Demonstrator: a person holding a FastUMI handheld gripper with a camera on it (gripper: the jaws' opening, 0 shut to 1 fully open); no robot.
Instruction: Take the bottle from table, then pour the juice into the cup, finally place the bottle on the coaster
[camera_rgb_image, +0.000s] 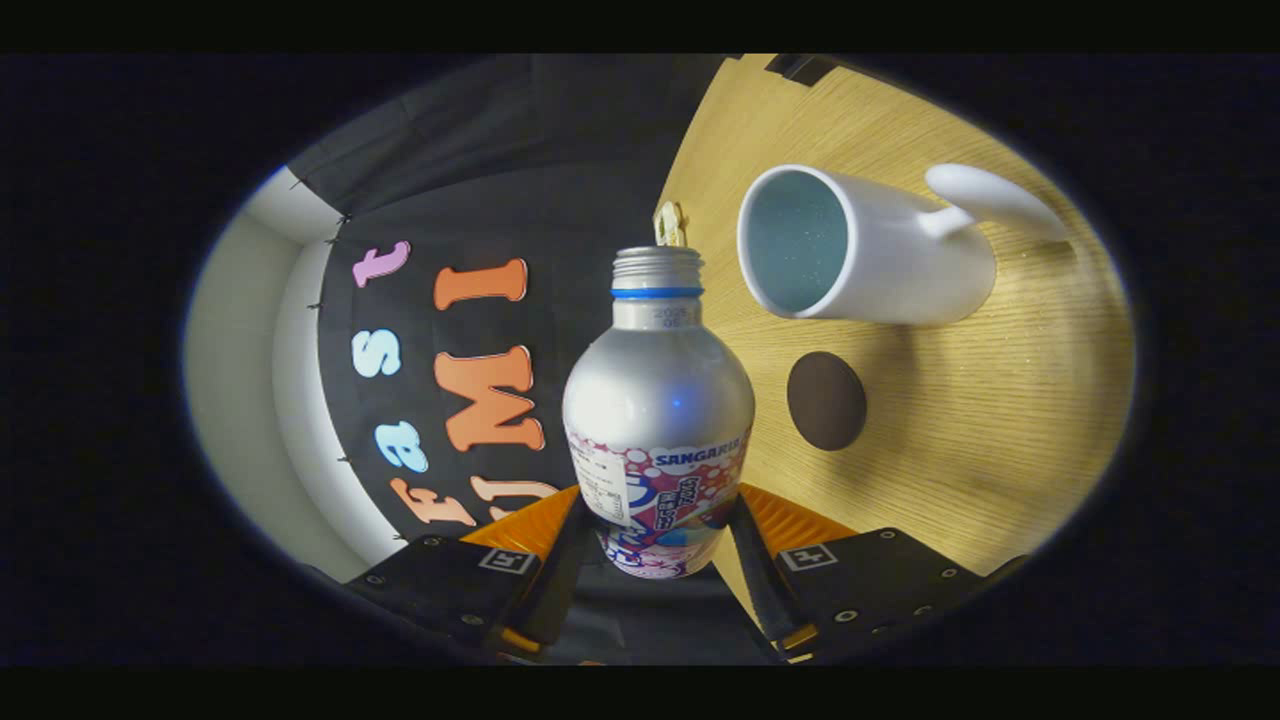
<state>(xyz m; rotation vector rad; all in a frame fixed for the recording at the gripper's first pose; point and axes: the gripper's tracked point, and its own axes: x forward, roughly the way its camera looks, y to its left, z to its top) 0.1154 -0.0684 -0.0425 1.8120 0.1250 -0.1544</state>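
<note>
Tabletop (1000, 420) of pale wood appears rolled sideways, suggesting the gripper is turned for pouring. Bottle (658, 400), uncapped and silver, sits clamped between both fingers of the gripper (655, 545), its open neck near but not yet over the white cup (860, 250). Cup interior looks empty of juice. Coaster (826, 400), dark and round, lies bare beside the cup. Judged progress: pickup done; pouring and placing remain.
</note>
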